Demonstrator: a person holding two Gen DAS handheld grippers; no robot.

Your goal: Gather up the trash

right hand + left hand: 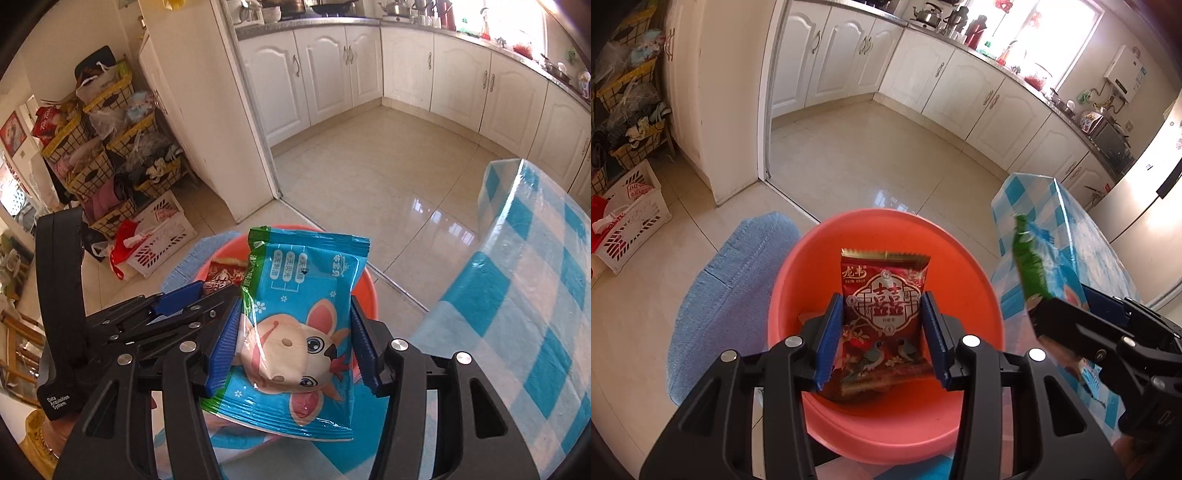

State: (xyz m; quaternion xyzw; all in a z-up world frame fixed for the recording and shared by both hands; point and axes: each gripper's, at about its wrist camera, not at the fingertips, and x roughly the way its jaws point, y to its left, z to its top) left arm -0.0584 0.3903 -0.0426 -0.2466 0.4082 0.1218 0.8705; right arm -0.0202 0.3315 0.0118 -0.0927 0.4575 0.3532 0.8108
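My left claw (882,332) grips a red packet (884,295) over the basin (798,273), ready to drop, while my right claw (291,343) grips a blue packet (299,317) beside it.

The red snack packet (882,314) and the blue wet-wipe pack (299,332) are glossy, crinkled plastic film. The orange basin (798,280) is smooth matt plastic. The blue pads (221,354) are ribbed, on matt black frames. The floor tiles (871,162) are polished; the blue cushion (727,288) is woven cloth.
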